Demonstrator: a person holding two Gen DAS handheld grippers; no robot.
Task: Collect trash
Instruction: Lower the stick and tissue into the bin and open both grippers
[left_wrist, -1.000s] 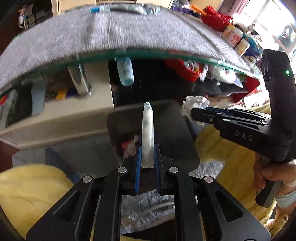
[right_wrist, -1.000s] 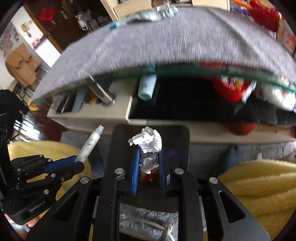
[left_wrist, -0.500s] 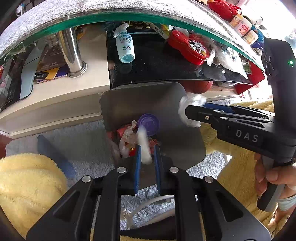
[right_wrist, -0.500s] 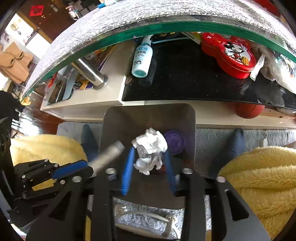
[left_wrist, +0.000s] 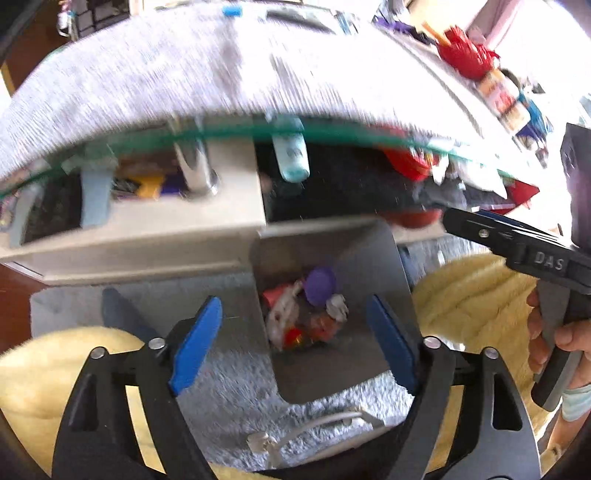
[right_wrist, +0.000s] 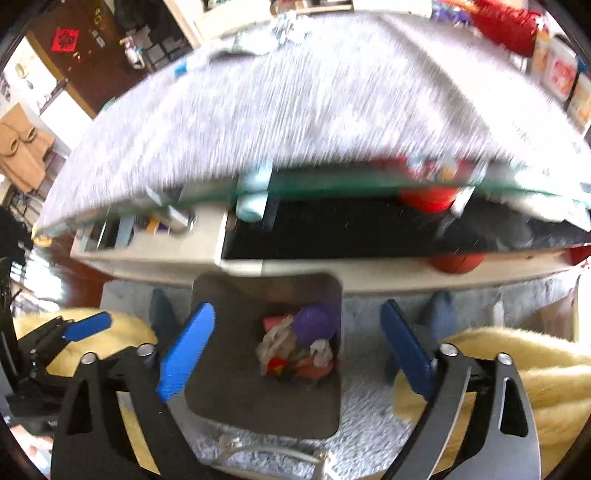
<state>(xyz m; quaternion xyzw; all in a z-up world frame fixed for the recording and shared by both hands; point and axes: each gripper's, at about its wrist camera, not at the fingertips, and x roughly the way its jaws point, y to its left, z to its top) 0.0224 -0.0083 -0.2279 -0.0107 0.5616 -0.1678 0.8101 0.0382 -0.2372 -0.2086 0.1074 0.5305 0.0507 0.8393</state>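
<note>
Both the left gripper (left_wrist: 293, 341) and right gripper (right_wrist: 297, 349) have just sprung wide, empty, above the bin (right_wrist: 229, 314) by the table's (right_wrist: 295, 110) edge.

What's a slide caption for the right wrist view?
Right gripper, fingers just opened wide and empty, above the gray trash bin holding crumpled paper and a purple lid.

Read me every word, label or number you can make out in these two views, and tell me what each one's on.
"DAS": raised letters on the right gripper, seen from the left wrist view.
Labels on the jars at the table's far edge: too blurred to read.
Red wall sign in the right wrist view: unreadable.
</note>
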